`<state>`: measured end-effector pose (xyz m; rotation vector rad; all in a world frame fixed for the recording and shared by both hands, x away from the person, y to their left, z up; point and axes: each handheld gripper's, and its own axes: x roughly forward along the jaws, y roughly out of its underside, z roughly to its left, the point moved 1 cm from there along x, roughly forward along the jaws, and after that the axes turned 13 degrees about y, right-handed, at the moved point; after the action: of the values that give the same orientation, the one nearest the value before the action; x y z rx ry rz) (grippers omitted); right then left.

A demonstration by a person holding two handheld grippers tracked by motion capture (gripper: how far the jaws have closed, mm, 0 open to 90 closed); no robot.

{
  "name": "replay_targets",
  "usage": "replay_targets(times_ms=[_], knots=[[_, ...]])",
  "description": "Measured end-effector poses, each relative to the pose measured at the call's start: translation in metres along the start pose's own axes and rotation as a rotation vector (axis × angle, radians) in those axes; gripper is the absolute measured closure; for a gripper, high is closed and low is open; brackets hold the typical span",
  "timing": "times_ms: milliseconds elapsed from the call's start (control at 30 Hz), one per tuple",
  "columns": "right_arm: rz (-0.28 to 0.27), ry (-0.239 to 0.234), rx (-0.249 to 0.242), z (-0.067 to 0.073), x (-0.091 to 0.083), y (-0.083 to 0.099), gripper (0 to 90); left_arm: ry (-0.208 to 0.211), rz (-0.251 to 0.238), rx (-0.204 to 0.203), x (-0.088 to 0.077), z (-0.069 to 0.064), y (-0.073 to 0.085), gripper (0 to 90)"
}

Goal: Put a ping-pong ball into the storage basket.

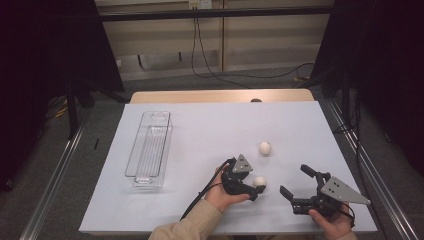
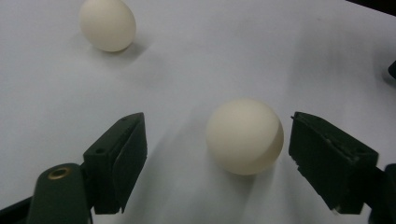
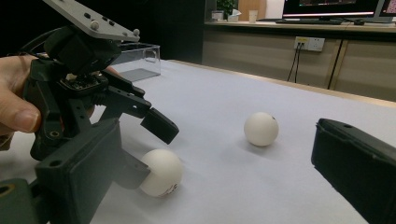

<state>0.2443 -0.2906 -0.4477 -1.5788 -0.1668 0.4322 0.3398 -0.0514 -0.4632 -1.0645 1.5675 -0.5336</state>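
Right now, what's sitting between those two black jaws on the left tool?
A white ball lies on the white sheet between the left gripper jaws, untouched by either pad, as the left gripper view shows.

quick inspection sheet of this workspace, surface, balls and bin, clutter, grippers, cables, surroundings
surface: white sheet over a wooden table, flat.
job's things: near ball on the sheet between the left gripper's jaws, gaps on both sides; far ball loose behind it; clear bin at left, nothing seen in it.
clutter: nothing seen.
grippers: left gripper open around the near ball, not pressing on it; right gripper open, nothing between its jaws, apart from both balls.
cables: left gripper's cable trails toward the sleeve; floor cables behind the table.
surroundings: wall socket, monitors, dark curtains.
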Motion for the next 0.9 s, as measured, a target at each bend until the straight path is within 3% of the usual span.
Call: replay_targets(times_ms=[633,900], knots=[[-0.002,0.003,0.004,-0.001,0.000,0.000,1.6,0.032,0.033,-0.011,0.008,-0.001,-0.005,27.0],[-0.004,0.003,0.003,-0.001,-0.001,0.000,1.6,0.044,0.056,0.000,0.012,-0.002,-0.005,33.8]])
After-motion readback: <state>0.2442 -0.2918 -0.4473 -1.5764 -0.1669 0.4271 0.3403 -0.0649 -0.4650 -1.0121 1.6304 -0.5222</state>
